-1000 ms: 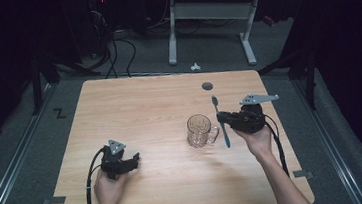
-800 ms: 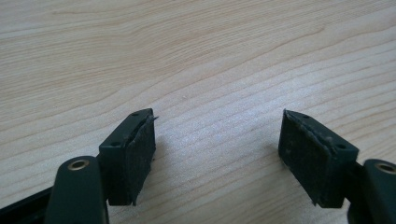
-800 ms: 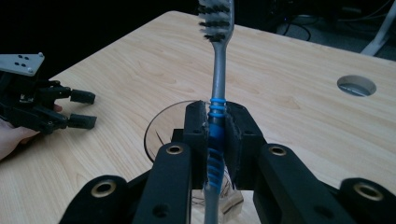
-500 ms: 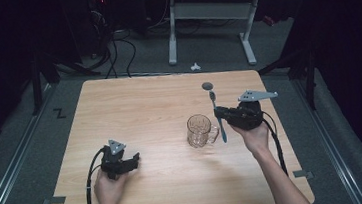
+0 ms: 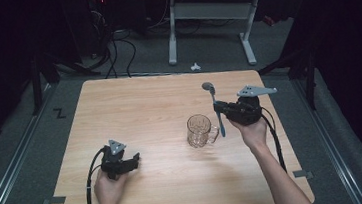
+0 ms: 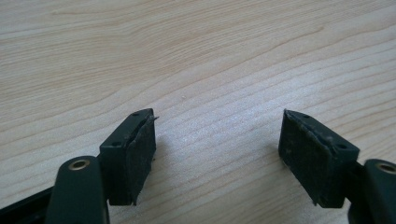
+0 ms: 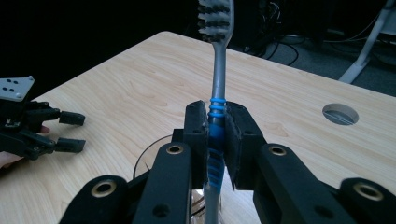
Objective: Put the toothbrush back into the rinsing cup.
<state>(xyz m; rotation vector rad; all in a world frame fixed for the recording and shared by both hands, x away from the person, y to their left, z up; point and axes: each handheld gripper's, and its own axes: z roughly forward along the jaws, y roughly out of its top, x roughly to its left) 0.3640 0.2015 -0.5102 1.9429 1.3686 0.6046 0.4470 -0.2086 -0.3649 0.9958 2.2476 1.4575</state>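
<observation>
1. High view: the right gripper [image 5: 218, 112] sat over the right half of the light wooden table [image 5: 134, 101], jaws clamped on a slim grey-and-blue plastic toothbrush [image 5: 215, 106]. The brush was off the table, bristle head pointing to the far edge and handle tail ending just beside a clear glass mug with a handle [image 5: 200, 130]. The mug stood upright, apart from the gripper. The left gripper [image 5: 134, 161] was parked near the front-left of the table, well apart from both.

2. Left gripper view: its own jaws stood wide apart over bare wood, nothing between the pads [image 6: 140, 156].

3. Right gripper view: the right gripper [image 7: 216, 140] pinched the toothbrush [image 7: 217, 88] on the blue ribbed grip section, roughly mid-handle. The bristle head rose above the jaws; the lower handle ran down towards the mug rim [image 7: 144, 158]. The left gripper [image 7: 70, 131] showed farther off at left, jaws apart. A round cable hole [image 7: 340, 114] sat in the tabletop to the right.

4. Handling, my read: the brush was light and fairly stiff, with some flex in the thin neck. Smooth plastic would pivot in a two-pad pinch; the ribbed band was the right hold, since the ribs resist slip and it sits near balance. The mug was rigid but breakable and tippable, so a knock from the handle tail was the risk.
</observation>
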